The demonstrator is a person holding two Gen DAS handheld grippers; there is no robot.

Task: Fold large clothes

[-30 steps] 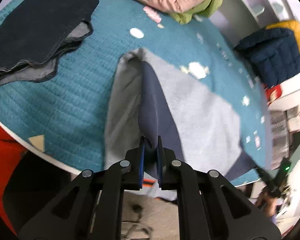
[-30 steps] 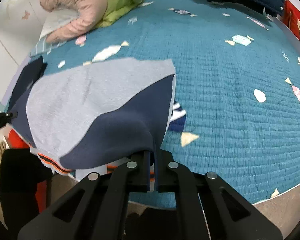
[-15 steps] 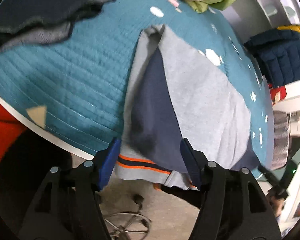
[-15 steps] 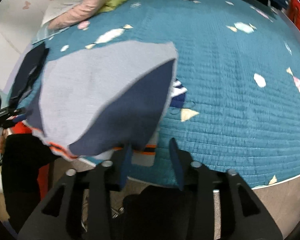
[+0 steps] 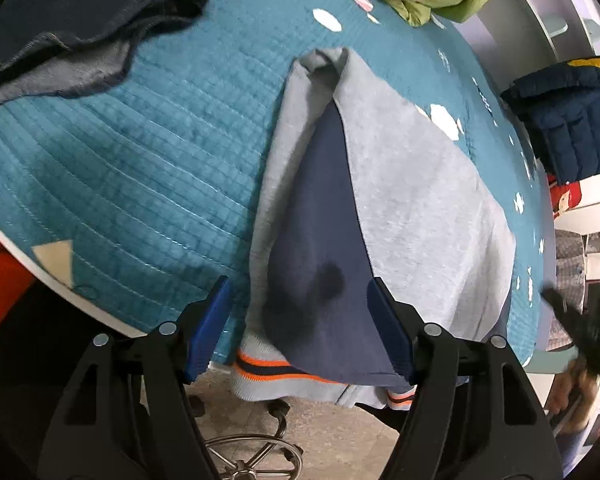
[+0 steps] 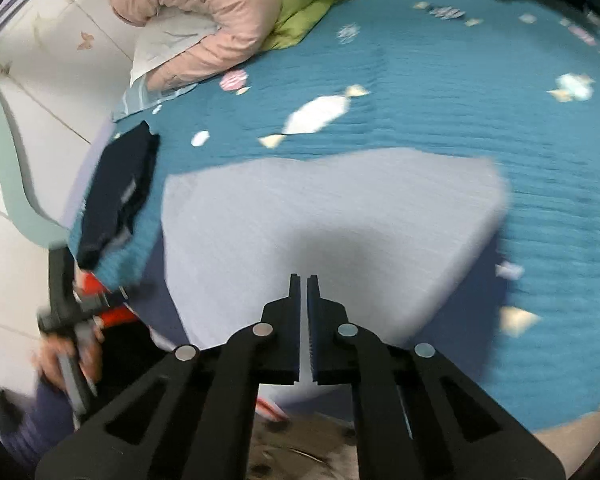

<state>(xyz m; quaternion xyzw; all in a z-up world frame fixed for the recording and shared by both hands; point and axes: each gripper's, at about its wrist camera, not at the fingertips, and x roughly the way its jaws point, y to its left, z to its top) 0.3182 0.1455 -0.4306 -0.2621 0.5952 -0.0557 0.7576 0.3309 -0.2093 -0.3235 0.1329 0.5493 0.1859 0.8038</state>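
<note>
A grey and navy sweatshirt (image 5: 412, 200) lies folded on the teal quilt (image 5: 140, 168), its orange-striped hem hanging over the near edge. My left gripper (image 5: 300, 312) is open and empty, its blue pads on either side of the navy panel. In the right wrist view the sweatshirt (image 6: 320, 216) lies flat and blurred. My right gripper (image 6: 303, 284) is shut on nothing, hovering above the garment's near edge.
A dark navy garment (image 5: 80, 12) lies at the far left of the quilt. A pink and green jacket (image 6: 220, 16) is heaped at the back. A navy and yellow puffer jacket (image 5: 568, 112) sits at the right. A chair base (image 5: 252, 456) stands on the floor below.
Both grippers let go of the sweatshirt, which dropped onto the quilt. The left opened wide and stayed open. The right opened, then shut empty and swung left over the garment.
</note>
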